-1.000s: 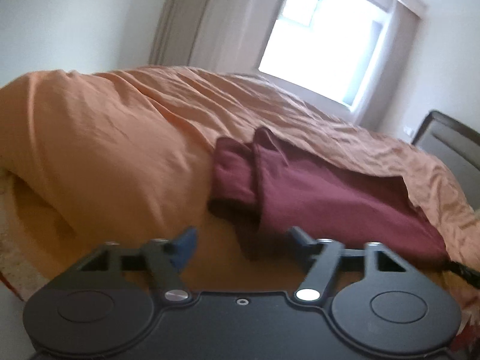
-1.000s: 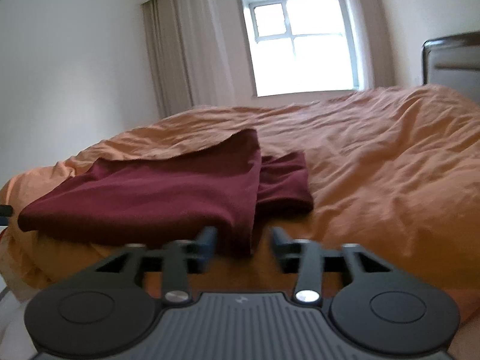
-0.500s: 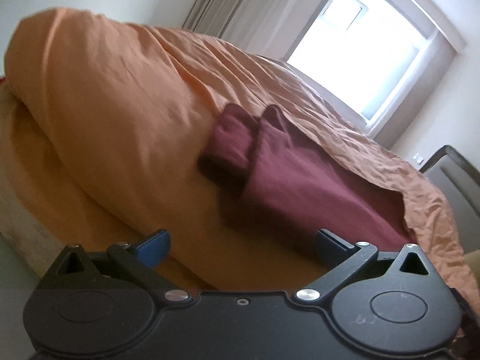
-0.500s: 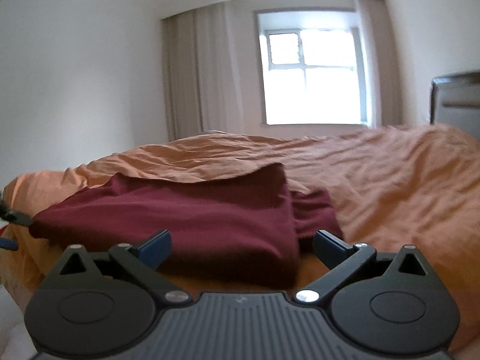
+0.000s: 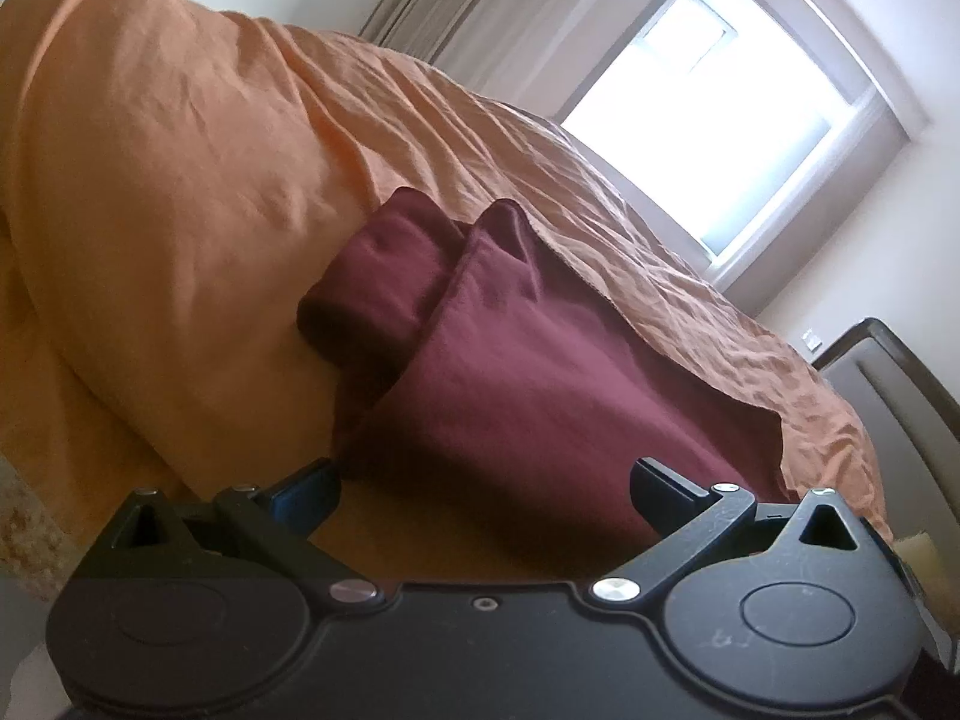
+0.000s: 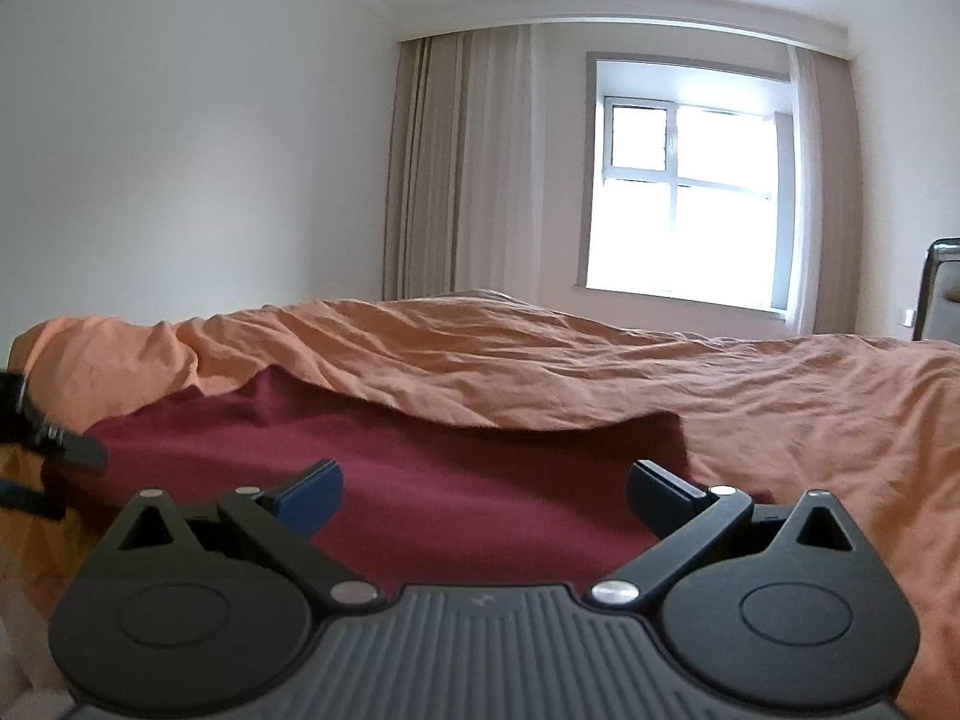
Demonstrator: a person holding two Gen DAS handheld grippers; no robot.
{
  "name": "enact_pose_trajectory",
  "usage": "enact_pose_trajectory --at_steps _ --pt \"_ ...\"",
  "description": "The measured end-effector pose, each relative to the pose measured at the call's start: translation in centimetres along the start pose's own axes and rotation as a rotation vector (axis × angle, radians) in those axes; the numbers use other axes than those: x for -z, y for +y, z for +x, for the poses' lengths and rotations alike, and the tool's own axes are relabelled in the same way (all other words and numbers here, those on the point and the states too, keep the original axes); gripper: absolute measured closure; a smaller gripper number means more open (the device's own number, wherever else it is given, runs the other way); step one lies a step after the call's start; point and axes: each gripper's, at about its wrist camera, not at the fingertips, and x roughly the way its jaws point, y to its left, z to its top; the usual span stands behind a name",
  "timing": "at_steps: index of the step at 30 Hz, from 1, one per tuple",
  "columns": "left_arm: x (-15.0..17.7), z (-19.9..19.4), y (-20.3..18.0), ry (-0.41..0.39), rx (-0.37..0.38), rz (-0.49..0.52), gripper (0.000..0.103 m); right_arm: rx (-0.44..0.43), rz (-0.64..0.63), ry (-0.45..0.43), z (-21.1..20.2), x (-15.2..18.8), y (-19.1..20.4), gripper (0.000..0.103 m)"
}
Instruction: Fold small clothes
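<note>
A dark maroon garment (image 5: 528, 372) lies folded on the orange bed cover (image 5: 180, 180), with one folded sleeve part sticking out at its far left end. My left gripper (image 5: 483, 489) is open at the garment's near edge, nothing between its fingers. In the right wrist view the same maroon garment (image 6: 420, 480) spreads flat just ahead of my right gripper (image 6: 483, 489), which is open and holds nothing. The left gripper's fingers (image 6: 66, 450) show at the left edge of that view, beside the garment's end.
The orange cover (image 6: 720, 396) is wrinkled and spans the whole bed. A bright window (image 6: 690, 204) with curtains (image 6: 456, 168) is behind the bed. A grey headboard (image 5: 900, 408) stands at the right. The bed's side drops away at the lower left.
Both grippers opened from nearly shut to wide open and let go of the garment. The right gripper dropped low toward the bed, and the left view tilted and came closer to the cloth.
</note>
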Motion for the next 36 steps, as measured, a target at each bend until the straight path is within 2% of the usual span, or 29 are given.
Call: enact_pose_trajectory --at_steps 3,6,9,12,16,19,22,28,33,36 --pt "-0.2 0.4 0.6 0.007 0.004 -0.022 0.001 -0.062 0.021 0.016 2.1 0.0 1.0 0.000" --pt "-0.2 0.6 1.0 0.003 0.007 -0.035 0.001 -0.070 0.002 0.036 3.5 0.7 2.0 0.000" --pt "0.1 0.3 1.5 -0.038 0.010 -0.070 0.001 -0.044 -0.027 0.072 4.9 1.9 2.8 0.000" --pt "0.5 -0.3 1.7 -0.098 0.001 -0.101 0.001 -0.060 -0.017 0.118 6.3 3.6 2.7 0.000" --pt "1.4 -0.7 1.6 -0.155 0.015 -0.120 0.001 -0.098 0.035 0.050 6.4 5.8 1.9 0.000" --pt "2.2 -0.3 1.8 -0.158 0.013 -0.159 0.001 -0.109 0.040 -0.011 6.0 7.2 1.7 0.000" --pt "2.8 0.4 1.8 -0.147 0.008 -0.187 0.001 -0.108 0.038 -0.014 6.0 7.3 1.7 0.000" --pt "2.9 0.5 1.2 -0.170 0.002 -0.168 0.001 -0.117 0.049 -0.012 6.2 7.2 1.6 0.000" --pt "2.8 0.6 0.8 -0.186 0.026 -0.127 0.001 -0.115 0.050 -0.014 6.0 7.1 1.4 0.000" --pt "2.3 1.1 0.8 -0.192 0.029 -0.145 0.001 -0.115 0.050 -0.015 6.0 7.2 1.3 0.000"
